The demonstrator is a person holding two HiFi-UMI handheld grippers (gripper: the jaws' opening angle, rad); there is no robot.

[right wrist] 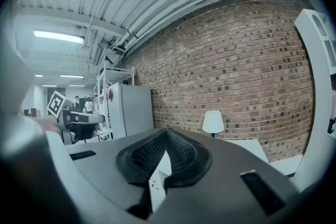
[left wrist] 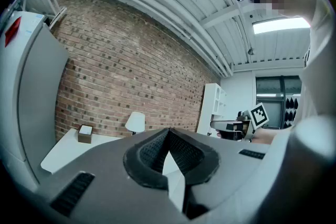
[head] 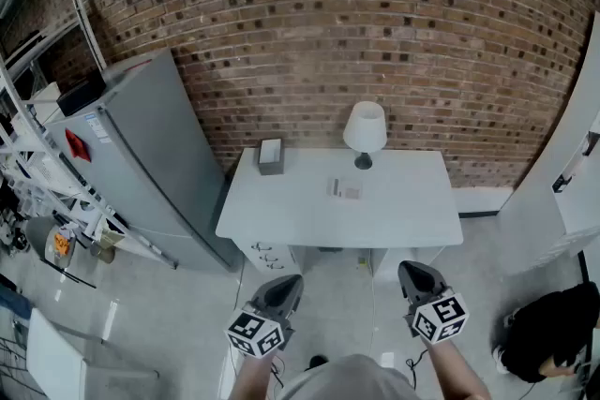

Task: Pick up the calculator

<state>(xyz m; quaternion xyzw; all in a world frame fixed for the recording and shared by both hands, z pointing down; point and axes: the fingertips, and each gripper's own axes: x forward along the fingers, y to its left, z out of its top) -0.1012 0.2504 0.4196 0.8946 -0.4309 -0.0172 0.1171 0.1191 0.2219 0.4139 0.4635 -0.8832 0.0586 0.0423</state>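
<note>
The calculator lies flat on the white surface, just in front of the lamp and a little to its left. Only the head view shows it. In both gripper views the gripper's own body covers that spot.

A small box stands left of the lamp, by the brick wall. The left gripper and the right gripper are in the air, well apart from the lamp. Both have their jaws together, with nothing between them.

The right gripper view shows a grey fridge left of the lamp. The left gripper view shows a white shelf to its right.
</note>
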